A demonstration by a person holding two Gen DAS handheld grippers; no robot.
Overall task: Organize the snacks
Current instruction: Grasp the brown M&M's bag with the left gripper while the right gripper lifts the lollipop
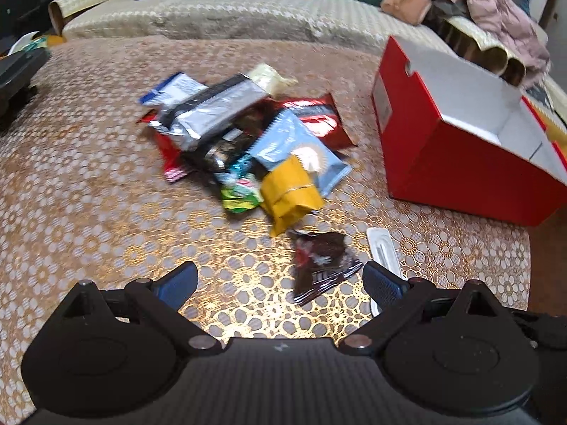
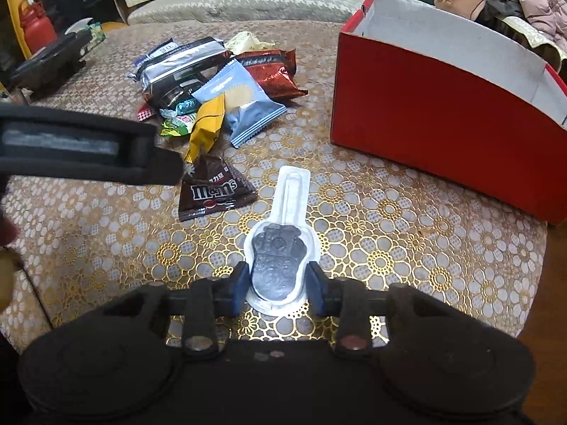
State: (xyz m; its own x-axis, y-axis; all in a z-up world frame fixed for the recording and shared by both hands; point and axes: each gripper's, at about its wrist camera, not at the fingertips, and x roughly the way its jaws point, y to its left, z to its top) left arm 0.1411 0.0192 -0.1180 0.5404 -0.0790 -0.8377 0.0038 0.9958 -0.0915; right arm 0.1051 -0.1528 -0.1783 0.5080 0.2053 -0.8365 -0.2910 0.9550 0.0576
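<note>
A pile of snack packets (image 1: 244,131) lies on the patterned table; it also shows in the right wrist view (image 2: 216,85). A brown M&M's bag (image 1: 320,265) lies apart in front of it, also seen from the right wrist (image 2: 212,193). An open red box (image 1: 457,141) stands at the right, white inside (image 2: 443,102). My left gripper (image 1: 280,283) is open and empty above the table, near the M&M's bag. My right gripper (image 2: 278,283) has its fingers on both sides of a white blister pack holding a dark paw-shaped sweet (image 2: 278,262), which lies on the table.
The left gripper's body (image 2: 81,145) juts into the right wrist view at the left. A sofa (image 1: 219,14) with a pink jacket (image 1: 503,17) and a tan bag runs behind the table. A dark object (image 2: 49,60) and a red bottle (image 2: 33,24) stand far left.
</note>
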